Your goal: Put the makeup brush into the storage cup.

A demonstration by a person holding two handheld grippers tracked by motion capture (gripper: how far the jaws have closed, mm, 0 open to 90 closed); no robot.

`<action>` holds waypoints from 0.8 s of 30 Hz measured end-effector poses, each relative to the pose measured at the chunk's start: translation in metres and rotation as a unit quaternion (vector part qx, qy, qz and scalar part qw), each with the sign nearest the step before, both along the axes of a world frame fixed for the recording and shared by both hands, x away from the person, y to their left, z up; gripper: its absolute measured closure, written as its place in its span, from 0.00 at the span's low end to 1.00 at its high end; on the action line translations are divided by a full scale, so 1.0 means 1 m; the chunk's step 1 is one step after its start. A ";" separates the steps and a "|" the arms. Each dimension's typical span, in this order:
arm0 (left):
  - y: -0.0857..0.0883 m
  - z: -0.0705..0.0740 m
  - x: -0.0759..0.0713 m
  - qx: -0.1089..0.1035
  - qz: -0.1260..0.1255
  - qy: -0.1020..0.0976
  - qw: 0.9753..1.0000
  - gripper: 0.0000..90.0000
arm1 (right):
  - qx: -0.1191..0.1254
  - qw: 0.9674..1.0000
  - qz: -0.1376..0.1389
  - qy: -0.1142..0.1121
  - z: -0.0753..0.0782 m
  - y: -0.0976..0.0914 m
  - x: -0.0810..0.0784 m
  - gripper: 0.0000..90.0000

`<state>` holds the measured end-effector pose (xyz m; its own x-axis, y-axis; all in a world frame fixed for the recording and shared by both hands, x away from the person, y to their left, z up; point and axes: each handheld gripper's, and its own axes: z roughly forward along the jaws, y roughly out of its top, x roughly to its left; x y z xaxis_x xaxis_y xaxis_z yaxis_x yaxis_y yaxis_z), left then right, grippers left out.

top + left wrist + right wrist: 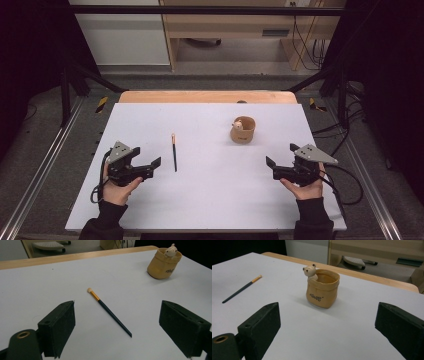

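Here both hands rest low, left gripper (150, 166) and right gripper (274, 166) with jaws spread, flanking the brush (174, 151).

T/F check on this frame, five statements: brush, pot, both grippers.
1. The brush lies flat on the white table. True.
2. The brush stands inside the pot. False: it lies apart from the pot, to its left in the high view.
3. The left gripper is shut on the brush. False: its jaws are open and hold nothing.
4. The right gripper is open. True.
5. The pot lies tipped on its side. False: it stands upright, a small bear figure at its rim.
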<state>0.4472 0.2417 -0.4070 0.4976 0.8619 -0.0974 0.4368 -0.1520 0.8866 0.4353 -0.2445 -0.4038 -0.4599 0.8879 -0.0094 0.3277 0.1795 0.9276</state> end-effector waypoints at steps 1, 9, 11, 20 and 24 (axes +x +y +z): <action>-0.001 0.000 0.001 0.000 -0.001 0.001 1.000 0.15 | -0.002 1.000 -0.001 0.000 0.000 0.000 0.000 0.07; -0.012 0.004 0.010 0.007 -0.003 0.003 1.000 0.16 | -0.004 1.000 -0.002 0.002 -0.001 0.000 -0.001 0.08; -0.016 0.003 0.013 0.009 -0.004 0.006 1.000 0.16 | -0.004 1.000 -0.002 0.003 -0.001 0.000 -0.001 0.08; -0.028 -0.003 0.029 0.022 -0.002 0.024 0.999 0.17 | -0.001 1.000 -0.004 0.000 0.000 -0.002 -0.003 0.08; -0.034 -0.005 0.036 0.027 0.000 0.029 0.999 0.17 | -0.004 1.000 -0.002 0.001 -0.001 -0.001 -0.003 0.08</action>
<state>0.4831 0.2075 -0.4122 0.4925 0.8667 -0.0794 0.4873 -0.1990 0.8503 0.4325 -0.2455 -0.4049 -0.4559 0.8899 -0.0159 0.3309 0.1860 0.9251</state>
